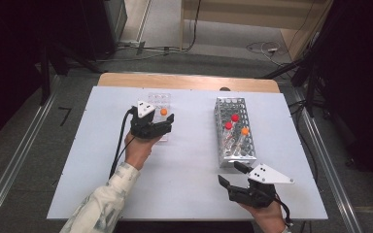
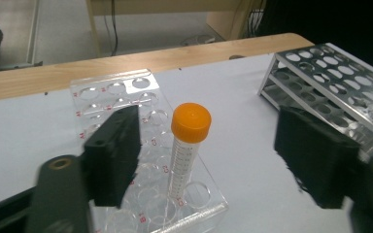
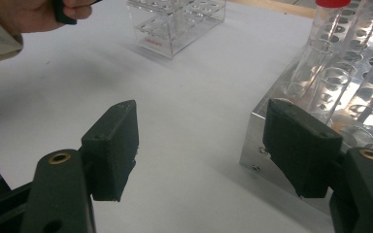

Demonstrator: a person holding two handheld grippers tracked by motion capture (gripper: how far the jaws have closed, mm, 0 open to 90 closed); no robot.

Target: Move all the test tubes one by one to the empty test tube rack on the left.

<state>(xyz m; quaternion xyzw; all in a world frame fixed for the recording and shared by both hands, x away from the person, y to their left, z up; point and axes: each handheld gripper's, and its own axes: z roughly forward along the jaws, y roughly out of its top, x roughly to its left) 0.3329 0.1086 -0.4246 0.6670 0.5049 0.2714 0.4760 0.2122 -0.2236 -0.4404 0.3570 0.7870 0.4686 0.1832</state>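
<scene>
red grid codes on clear rack (image 2: 126,97), graduated orange-capped tube (image 2: 187,145)

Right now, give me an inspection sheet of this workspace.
Surface: white table, wooden strip along the far edge.
Job's things: orange-capped tube upright in clear rack; metal rack holds two red-capped tubes and one orange-capped tube.
Clutter: nothing seen.
Grippers: left gripper open, jaws either side of the tube, not touching it; right gripper open, empty, beside the metal rack.
Cables: black cable trails from the left gripper; more on the floor.
Surroundings: grey floor, dark stands, wooden furniture beyond.
</scene>
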